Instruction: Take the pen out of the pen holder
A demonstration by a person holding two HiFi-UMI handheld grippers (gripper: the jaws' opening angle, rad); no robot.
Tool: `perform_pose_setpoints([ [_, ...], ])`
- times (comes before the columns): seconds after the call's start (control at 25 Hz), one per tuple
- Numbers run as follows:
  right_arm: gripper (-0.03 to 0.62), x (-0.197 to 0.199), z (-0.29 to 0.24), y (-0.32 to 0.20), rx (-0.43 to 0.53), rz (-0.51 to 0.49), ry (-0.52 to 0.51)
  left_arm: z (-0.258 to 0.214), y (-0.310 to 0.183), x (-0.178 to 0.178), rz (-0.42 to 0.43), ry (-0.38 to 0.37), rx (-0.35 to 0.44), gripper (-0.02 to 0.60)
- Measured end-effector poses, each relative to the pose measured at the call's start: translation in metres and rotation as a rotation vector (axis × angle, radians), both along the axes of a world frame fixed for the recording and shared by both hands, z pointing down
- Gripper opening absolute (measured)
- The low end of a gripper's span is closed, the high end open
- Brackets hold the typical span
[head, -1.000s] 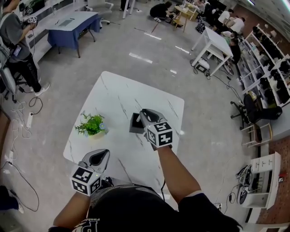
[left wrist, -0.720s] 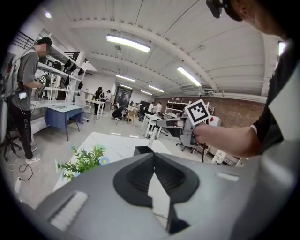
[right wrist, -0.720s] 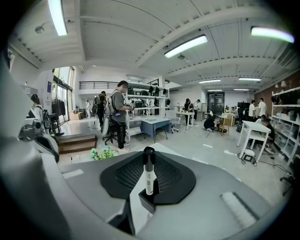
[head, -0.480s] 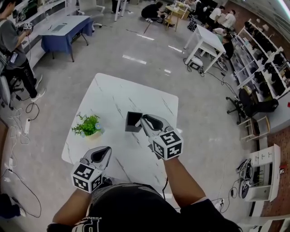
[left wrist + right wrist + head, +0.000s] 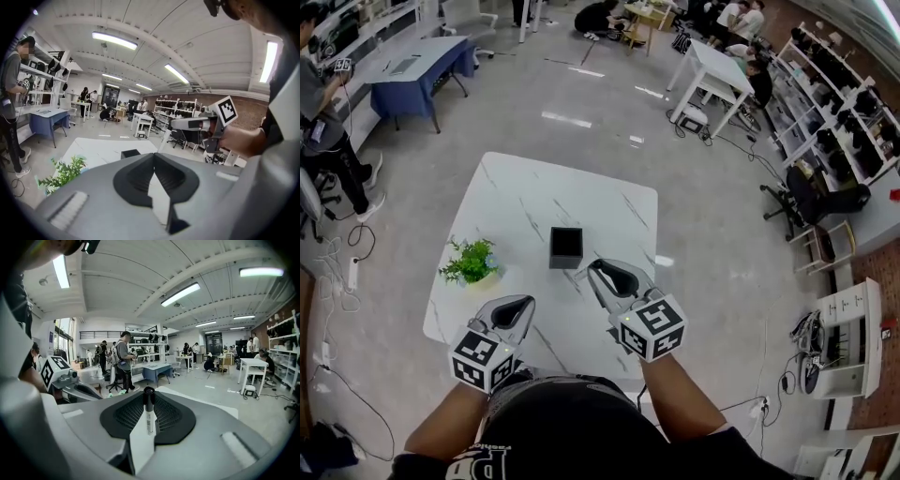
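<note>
Two fingers [image 5: 123, 417] of the right gripper [image 5: 148, 395] clamp the pen [image 5: 149, 422]; left gripper [image 5: 153, 158] fingers together.

White marble-veined table [image 5: 581, 202] on a glossy grey floor. Black square pen holder [image 5: 566, 247] stands upright near the table's middle. Small potted plant [image 5: 470, 262] to its left, apart from it. Right gripper [image 5: 594, 268] over the table, tips near the holder's near right corner. Left gripper [image 5: 523, 302] over the table's near edge, well back from the holder. Jaw state unreadable from up here. Blue-draped table [image 5: 417, 67] far left, a standing person [image 5: 323, 131] beside it.
</note>
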State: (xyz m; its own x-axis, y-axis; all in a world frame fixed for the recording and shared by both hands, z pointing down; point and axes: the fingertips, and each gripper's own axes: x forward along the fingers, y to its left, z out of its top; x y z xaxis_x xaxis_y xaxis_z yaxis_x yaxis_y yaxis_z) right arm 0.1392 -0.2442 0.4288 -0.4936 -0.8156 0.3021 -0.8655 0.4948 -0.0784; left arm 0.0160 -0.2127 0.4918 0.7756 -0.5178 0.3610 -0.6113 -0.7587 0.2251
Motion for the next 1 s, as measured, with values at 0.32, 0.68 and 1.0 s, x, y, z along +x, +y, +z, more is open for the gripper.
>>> perform_pose_setpoints([
  [0.32, 0.064, 0.014, 0.019, 0.027, -0.030, 0.041, -0.021, -0.003, -0.001, 0.019, 0.049, 0.007, 0.016, 0.057],
  [0.68, 0.064, 0.021, 0.018, 0.048, -0.036, 0.065, -0.058, -0.007, 0.002, 0.031, 0.077, 0.000, 0.029, 0.057],
  [1.0, 0.064, 0.022, 0.025, 0.064, -0.050, 0.057, -0.056, -0.004, 0.006, 0.035, 0.078, 0.006, 0.025, 0.057],
])
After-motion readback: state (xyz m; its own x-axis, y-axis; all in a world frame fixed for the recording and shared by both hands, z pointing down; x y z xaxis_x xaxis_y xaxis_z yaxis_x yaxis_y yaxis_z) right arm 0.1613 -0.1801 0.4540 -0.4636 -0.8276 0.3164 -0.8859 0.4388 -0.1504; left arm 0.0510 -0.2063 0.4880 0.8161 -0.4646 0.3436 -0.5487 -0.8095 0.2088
